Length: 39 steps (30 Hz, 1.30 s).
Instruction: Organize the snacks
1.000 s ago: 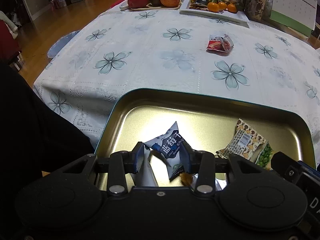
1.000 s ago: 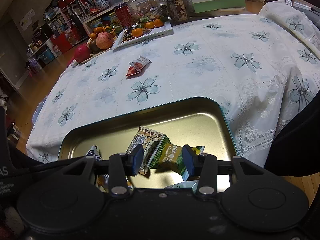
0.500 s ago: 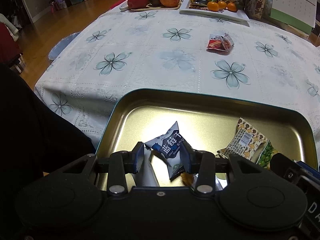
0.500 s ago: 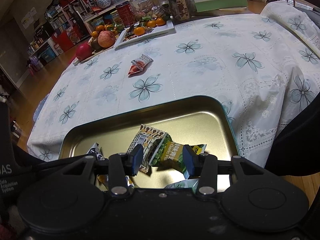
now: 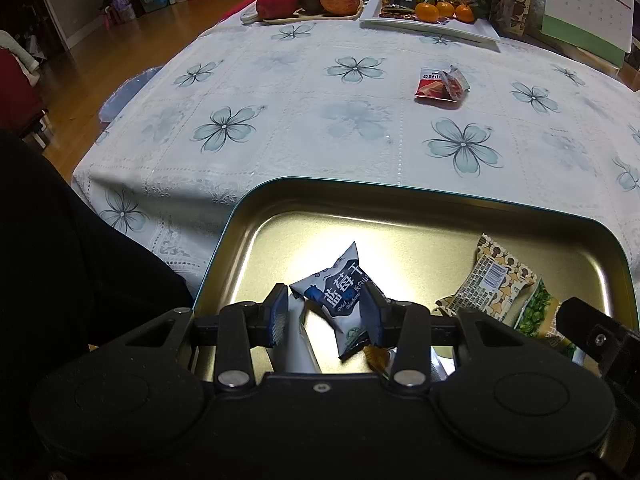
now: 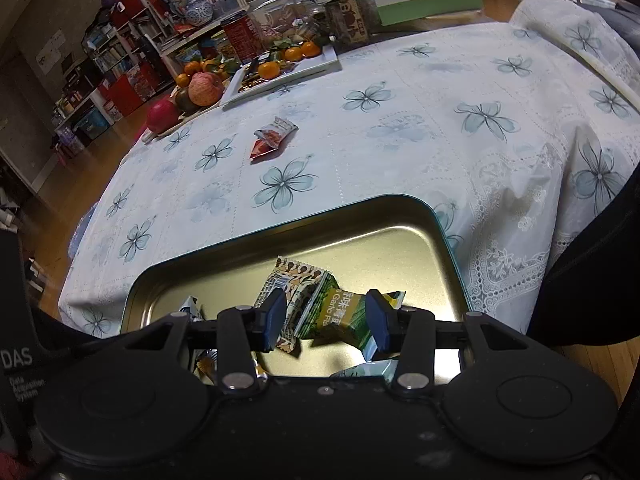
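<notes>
Flower-print white tablecloth (image 5: pixel 320 120) fills the dining rm view, fruit plates crowded at the far edge. I hold both tools low over the gold-lined rectangular metal tin (image 5: pixel 420 196), where most snacks are gathered. My left gripper (image 5: pixel 326 312) is spread wide w/ the blue-and-white blueberry packet (image 5: pixel 340 294) lying loose between its fingers; my right gripper (image 6: pixel 326 314) is likewise released above the green garlic-flavour packet (image 6: pixel 340 314). One red snack sachet (image 6: pixel 272 140) sits well apart on the cloth, prob. next to collect.
</notes>
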Each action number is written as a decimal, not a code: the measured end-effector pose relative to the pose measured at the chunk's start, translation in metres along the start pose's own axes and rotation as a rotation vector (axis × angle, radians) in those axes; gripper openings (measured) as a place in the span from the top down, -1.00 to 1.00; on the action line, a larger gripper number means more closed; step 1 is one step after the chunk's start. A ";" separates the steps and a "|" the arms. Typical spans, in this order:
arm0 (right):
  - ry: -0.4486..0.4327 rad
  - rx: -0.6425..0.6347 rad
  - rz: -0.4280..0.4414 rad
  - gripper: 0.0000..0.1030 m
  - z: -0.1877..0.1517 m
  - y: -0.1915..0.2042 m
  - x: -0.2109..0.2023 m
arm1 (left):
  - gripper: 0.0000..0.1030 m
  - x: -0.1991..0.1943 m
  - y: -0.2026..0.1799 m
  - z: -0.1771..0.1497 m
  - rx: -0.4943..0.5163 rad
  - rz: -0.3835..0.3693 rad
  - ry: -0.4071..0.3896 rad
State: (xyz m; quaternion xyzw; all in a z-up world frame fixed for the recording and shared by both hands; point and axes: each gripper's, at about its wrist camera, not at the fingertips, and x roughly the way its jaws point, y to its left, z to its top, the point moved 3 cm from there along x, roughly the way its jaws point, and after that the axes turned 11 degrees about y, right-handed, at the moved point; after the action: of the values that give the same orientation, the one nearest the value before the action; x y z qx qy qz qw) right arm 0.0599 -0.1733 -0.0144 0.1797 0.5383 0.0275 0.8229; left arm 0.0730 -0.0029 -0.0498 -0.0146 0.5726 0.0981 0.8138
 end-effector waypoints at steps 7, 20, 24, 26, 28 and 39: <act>0.010 0.014 0.013 0.10 0.000 -0.001 0.000 | 0.02 0.001 0.004 0.000 -0.021 -0.023 0.019; -0.068 0.110 0.116 0.10 0.009 -0.016 -0.014 | 0.05 -0.011 0.020 0.005 -0.129 -0.139 0.039; -0.101 0.137 0.121 0.10 0.013 -0.020 -0.022 | 0.05 -0.024 0.023 0.014 -0.121 -0.161 0.014; -0.120 0.147 0.123 0.10 0.015 -0.021 -0.026 | 0.05 -0.029 0.028 0.023 -0.127 -0.168 0.000; -0.133 0.147 0.107 0.10 0.017 -0.021 -0.029 | 0.05 -0.034 0.034 0.034 -0.138 -0.177 -0.008; -0.068 0.079 0.046 0.10 0.018 -0.007 -0.012 | 0.05 -0.032 0.061 0.123 -0.133 -0.171 -0.026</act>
State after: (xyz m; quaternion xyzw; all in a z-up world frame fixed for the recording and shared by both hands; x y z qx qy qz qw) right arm 0.0697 -0.1875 0.0000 0.2250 0.5065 0.0190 0.8322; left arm 0.1662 0.0693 0.0278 -0.1160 0.5507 0.0664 0.8239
